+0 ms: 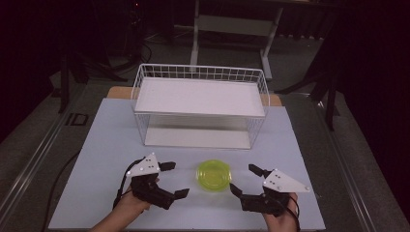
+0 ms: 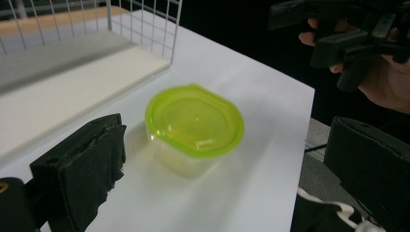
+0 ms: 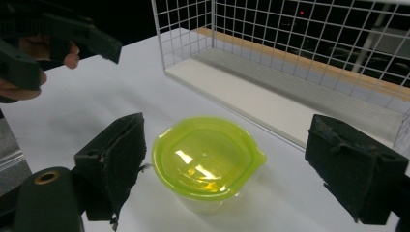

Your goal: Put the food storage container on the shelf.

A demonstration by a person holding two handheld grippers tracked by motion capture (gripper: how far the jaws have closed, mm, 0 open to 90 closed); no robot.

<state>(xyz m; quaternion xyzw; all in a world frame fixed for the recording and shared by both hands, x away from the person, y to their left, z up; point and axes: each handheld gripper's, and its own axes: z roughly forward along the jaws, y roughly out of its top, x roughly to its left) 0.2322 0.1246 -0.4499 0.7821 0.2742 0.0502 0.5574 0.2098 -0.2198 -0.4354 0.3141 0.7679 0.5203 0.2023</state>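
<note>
Your green-lidded container [image 1: 213, 175] stands upright on the white table [image 1: 106, 140], in front of the wire shelf rack [image 1: 200, 104] and midway between your two grippers, touching neither. Your left gripper [image 1: 173, 180] has its jaws spread wide with nothing between them, and your right gripper [image 1: 245, 180] stands just as wide and empty. With both aimed inward at the tub from opposite sides, either hand looks placed to close on it — likely to lift it toward the rack.
</note>
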